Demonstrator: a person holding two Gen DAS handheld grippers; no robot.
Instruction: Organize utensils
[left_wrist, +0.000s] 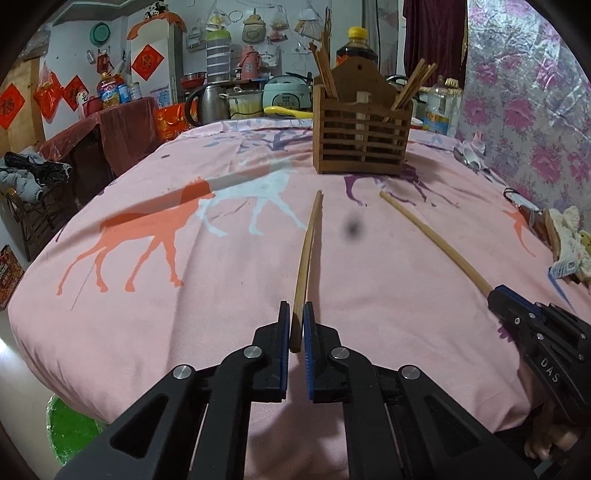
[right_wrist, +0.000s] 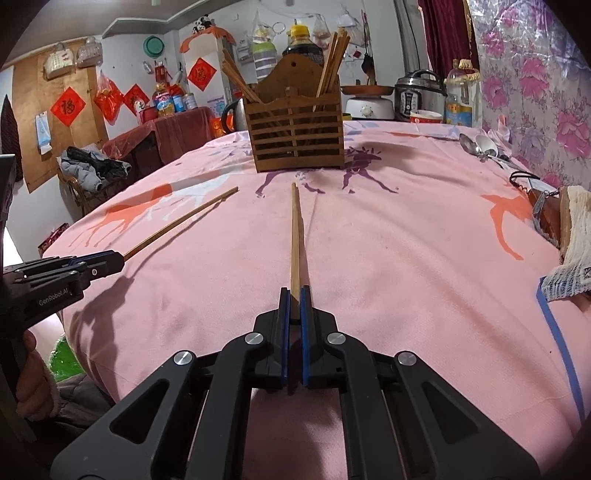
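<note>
My left gripper (left_wrist: 295, 306) is shut on the near end of a pair of wooden chopsticks (left_wrist: 308, 243). Their tips point toward the wooden slatted holder (left_wrist: 362, 140) further back on the pink tablecloth. That holder (right_wrist: 299, 136) has several chopsticks standing in both of its ends. My right gripper (right_wrist: 295, 293) is shut on a single chopstick (right_wrist: 294, 236), which also points at the holder. In the left wrist view the right gripper (left_wrist: 493, 291) and its chopstick (left_wrist: 432, 240) are at the right. In the right wrist view the left gripper (right_wrist: 120, 258) and its chopsticks (right_wrist: 181, 221) are at the left.
Metal spoons (right_wrist: 480, 146) lie at the table's right side by the floral wall. A knitted cloth (right_wrist: 572, 229) and a small case sit at the right edge. A kettle (left_wrist: 210, 103), cookers and bottles crowd the far end. The table's left edge drops to the floor.
</note>
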